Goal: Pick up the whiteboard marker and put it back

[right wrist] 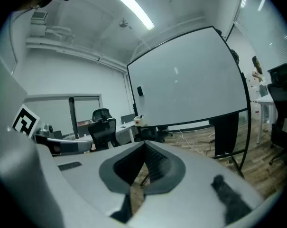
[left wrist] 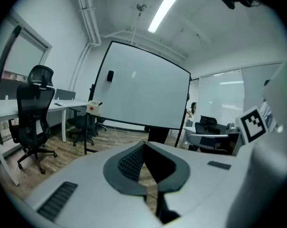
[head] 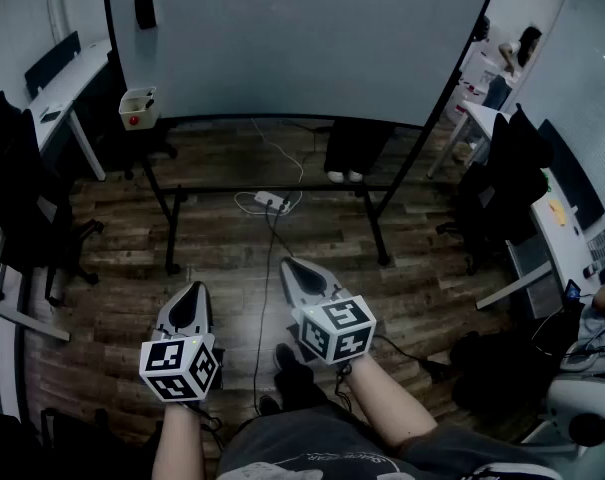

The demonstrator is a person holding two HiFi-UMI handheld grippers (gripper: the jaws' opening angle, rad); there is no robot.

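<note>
Under the whiteboard, wood-plank floor.

An office, with whiteboard, desks and swivel chairs.

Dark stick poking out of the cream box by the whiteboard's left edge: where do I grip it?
Take the dark stick by its free end above the cream box rim, coming from above: it slants up out of the box, the rest hidden. Too small to tell what it is.
</note>
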